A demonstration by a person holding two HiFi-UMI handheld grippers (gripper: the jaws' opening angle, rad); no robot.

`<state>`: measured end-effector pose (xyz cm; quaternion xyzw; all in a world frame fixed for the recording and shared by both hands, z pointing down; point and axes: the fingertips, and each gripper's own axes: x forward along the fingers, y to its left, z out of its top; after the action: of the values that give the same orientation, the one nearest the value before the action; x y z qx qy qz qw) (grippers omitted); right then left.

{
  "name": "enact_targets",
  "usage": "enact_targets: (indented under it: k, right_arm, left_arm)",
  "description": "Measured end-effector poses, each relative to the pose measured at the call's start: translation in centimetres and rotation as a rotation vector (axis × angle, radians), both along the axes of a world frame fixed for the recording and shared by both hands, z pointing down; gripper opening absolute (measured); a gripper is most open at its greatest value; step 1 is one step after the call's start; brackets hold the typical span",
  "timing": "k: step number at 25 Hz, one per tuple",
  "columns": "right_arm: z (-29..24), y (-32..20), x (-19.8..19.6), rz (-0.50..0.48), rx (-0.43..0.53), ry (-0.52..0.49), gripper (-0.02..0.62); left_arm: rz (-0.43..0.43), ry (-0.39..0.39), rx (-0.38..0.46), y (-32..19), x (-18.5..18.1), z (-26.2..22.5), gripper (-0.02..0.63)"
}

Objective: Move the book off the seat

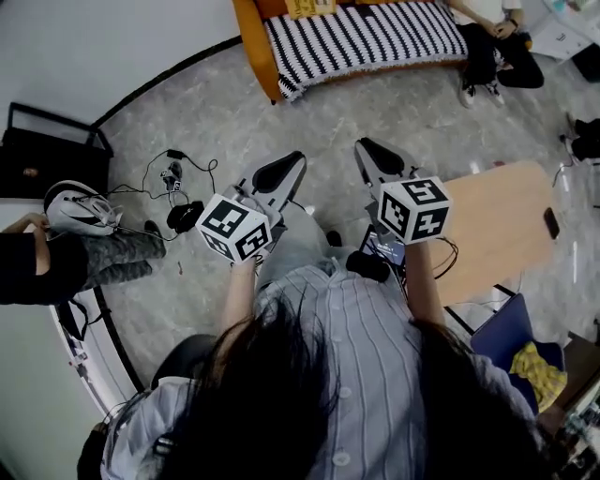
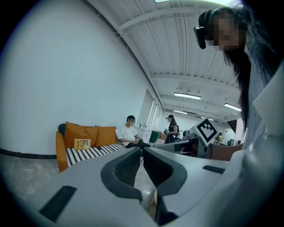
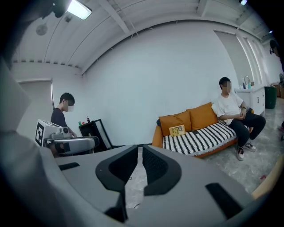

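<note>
At the left, the left tool [image 1: 295, 161] [image 2: 141, 150] is held above the grey speckled floor [image 1: 187, 122]. Its two dark jaws are pressed together and there is nothing between them.

A little to the right and far in front of it, a small yellow paperback book [image 1: 309, 7] [image 2: 82, 144] [image 3: 177, 130] is on the orange sofa with a black-and-white striped seat cover [image 1: 366, 37] [image 2: 88, 153] [image 3: 199, 139]. The cover has dark print, which is too small to read. The book is near the end of the seat by the armrest. It stands on its long edge and leans back on an orange cushion [image 2: 80, 133] [image 3: 175, 120]. Its long axis goes along the sofa's back, and its cover faces out to the room, toward both tools.

More to the right, the right tool [image 1: 366, 150] [image 3: 140, 148] is also clenched and empty, well apart from the sofa.

At the other end of the seat sits a person in a white shirt [image 1: 492, 37] [image 2: 128, 133] [image 3: 230, 106], apart from the book. At the right, just beside the right tool, is a light wooden counter [image 1: 497, 234] with a dark phone [image 1: 551, 222] on it.
</note>
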<state>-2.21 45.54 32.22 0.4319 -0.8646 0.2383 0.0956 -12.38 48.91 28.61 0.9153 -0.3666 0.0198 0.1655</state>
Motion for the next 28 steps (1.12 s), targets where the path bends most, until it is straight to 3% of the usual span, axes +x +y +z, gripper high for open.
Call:
enact_targets:
  k: [15, 19, 22, 28]
  right_arm:
    - [1.6, -6.7, -1.8, 0.008, -0.038, -0.08, 0.044]
    - [2.3, -10.7, -1.9, 0.029, -0.04, -0.065, 0.044]
    - [2.8, -14.9, -2.6, 0.046, -0.077, -0.108, 0.044]
    - [3.0, -24.1, -6.1, 0.071, -0.114, -0.143, 0.044]
  left_arm:
    - [-0.01, -0.056, -0.036, -7.1, -2.4, 1.0, 0.012]
    - [0.016, -0.038, -0.035, -11.9, -2.5, 1.9, 0.012]
    - [0.041, -0.034, -0.043, -16.5, -2.9, 2.5, 0.012]
    - [0.056, -0.027, -0.041, -26.0, -7.1, 1.9, 0.014]
